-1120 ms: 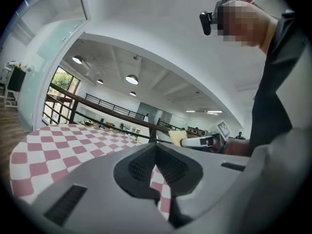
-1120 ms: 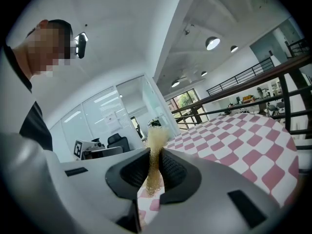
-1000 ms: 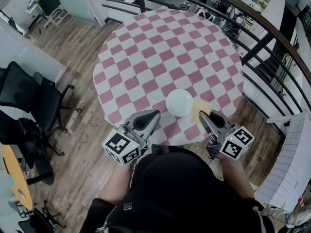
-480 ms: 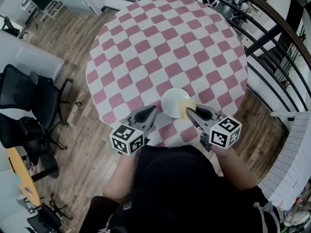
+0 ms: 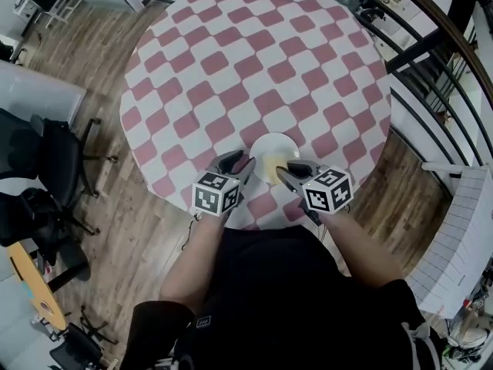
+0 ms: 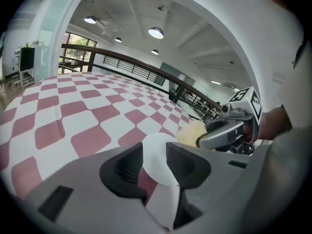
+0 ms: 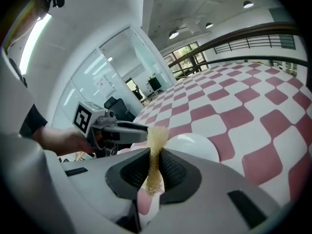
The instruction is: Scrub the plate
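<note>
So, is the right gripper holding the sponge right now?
Yes, the right gripper view shows the yellow sponge pinched flat between the jaws of the right gripper.

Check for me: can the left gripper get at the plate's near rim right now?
Probably yes. The jaws of the left gripper have just been opening, and the plate shows in the gap between them. The right gripper, shut on the sponge, sits at the plate's other side, off that path.
</note>
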Demonstrator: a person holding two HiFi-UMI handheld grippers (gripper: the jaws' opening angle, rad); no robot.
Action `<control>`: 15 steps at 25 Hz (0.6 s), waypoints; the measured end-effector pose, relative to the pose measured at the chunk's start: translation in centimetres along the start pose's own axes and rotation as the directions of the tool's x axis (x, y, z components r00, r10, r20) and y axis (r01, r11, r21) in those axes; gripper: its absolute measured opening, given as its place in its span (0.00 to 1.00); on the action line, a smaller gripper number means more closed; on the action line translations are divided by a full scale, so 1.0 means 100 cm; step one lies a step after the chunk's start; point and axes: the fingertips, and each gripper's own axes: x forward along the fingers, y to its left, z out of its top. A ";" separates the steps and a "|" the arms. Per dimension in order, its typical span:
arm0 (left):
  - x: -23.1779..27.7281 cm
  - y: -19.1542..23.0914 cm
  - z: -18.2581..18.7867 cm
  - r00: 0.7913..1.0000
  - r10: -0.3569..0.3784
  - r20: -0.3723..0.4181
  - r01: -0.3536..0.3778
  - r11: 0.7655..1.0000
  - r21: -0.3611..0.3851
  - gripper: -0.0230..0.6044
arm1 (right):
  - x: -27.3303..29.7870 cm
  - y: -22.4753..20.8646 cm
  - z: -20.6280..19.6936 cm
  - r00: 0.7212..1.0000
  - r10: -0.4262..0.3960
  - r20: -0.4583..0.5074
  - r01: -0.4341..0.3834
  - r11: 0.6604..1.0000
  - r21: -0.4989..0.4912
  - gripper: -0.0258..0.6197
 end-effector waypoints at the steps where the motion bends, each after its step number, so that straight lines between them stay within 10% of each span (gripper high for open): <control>1: 0.005 0.004 -0.005 1.000 0.008 -0.017 -0.008 1.000 -0.007 0.26 | 0.007 -0.001 -0.008 1.000 -0.002 -0.028 0.003 1.000 0.006 0.12; 15: 0.050 0.014 -0.043 0.978 0.024 -0.207 -0.012 0.998 0.056 0.27 | 0.056 -0.021 -0.061 0.947 -0.156 -0.280 0.100 0.974 -0.205 0.12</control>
